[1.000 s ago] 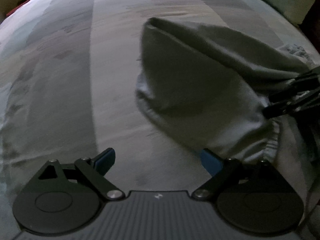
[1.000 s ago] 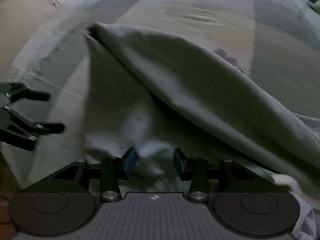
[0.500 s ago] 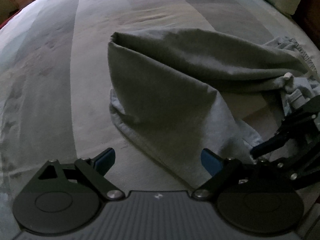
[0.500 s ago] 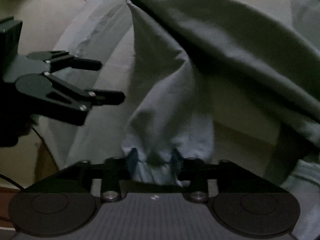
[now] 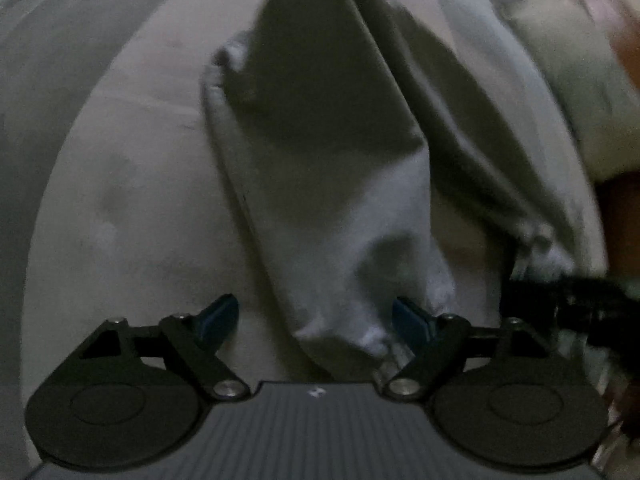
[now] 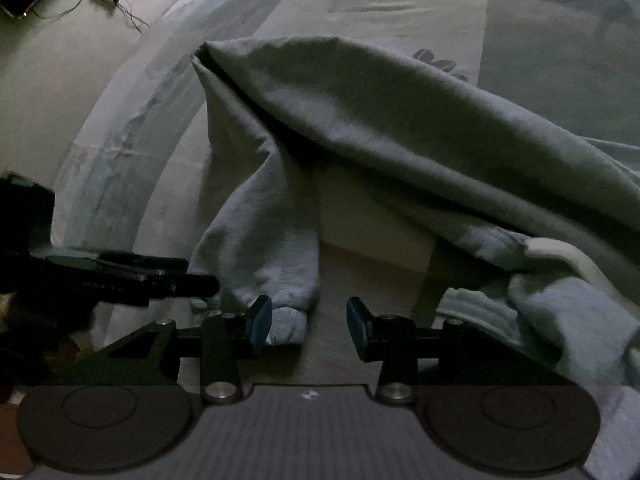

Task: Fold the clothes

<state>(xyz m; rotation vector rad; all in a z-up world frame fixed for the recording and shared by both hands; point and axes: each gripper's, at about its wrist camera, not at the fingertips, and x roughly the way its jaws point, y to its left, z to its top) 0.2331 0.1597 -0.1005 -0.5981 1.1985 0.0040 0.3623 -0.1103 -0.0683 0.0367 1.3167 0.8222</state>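
1. Lying on the bed (image 6: 132,168), a pale grey-blue garment (image 6: 360,120) is folded over itself, one end running toward the camera in both views.
2. Left gripper (image 5: 316,316): jaws wide and have just been closing a little. The garment's cuff end (image 5: 344,280) sits between them; the right pad looks to touch the cloth, the left pad is clear of it, so nothing is clamped. Left-wrist view is blurred.
3. Right gripper (image 6: 308,322): jaws part-way apart, released. A ribbed cuff (image 6: 286,328) lies against the inner face of its left pad; the right pad is clear, with bare bed sheet between.
4. Left gripper (image 6: 160,280) also shows at the left edge of the right-wrist view, just beside that cuff.
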